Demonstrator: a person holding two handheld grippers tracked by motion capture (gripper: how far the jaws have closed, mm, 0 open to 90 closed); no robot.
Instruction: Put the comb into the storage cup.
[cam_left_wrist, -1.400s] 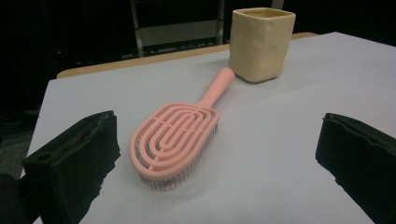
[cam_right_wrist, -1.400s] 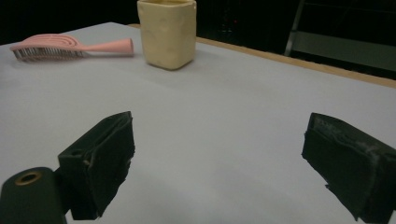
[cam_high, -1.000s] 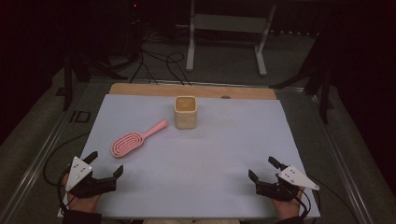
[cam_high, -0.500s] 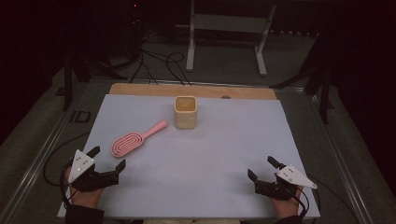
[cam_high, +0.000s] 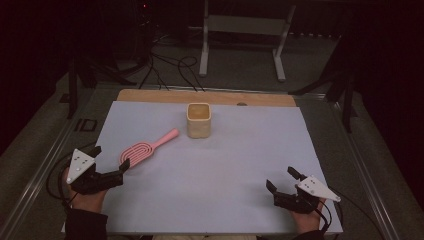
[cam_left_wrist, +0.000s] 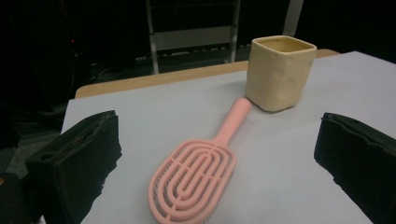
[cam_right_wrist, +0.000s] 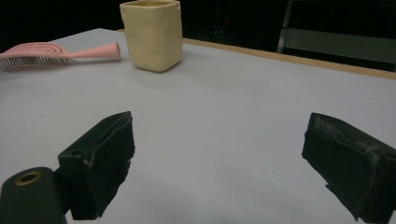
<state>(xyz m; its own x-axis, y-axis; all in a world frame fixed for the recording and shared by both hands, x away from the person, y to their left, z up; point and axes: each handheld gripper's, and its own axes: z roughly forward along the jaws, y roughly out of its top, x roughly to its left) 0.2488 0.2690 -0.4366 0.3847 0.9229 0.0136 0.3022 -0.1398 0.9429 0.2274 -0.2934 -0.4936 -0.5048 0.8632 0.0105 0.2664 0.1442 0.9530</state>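
Pink and slotted, the hairbrush (cam_high: 147, 148) lies flat on the pale blue mat (cam_high: 235, 165) at about ten o'clock from the mat's middle, its handle pointing toward two o'clock at the cream square cup (cam_high: 199, 120), which stands upright just beyond the handle tip; the two look apart, though the gap is small. The left gripper (cam_high: 110, 163) sits at eight o'clock, jaws spread wide, and against the pictures of a second and half a second ago it has moved forward along the mat's left side, so that its nearer jaw tip now seems to reach the brush head's lower edge; from above I cannot tell whether it touches. In the left gripper view the brush head (cam_left_wrist: 194, 184) lies between the open jaws. The right gripper (cam_high: 283, 181) rests at five o'clock, jaws likewise spread, holding nothing, roughly where it was.
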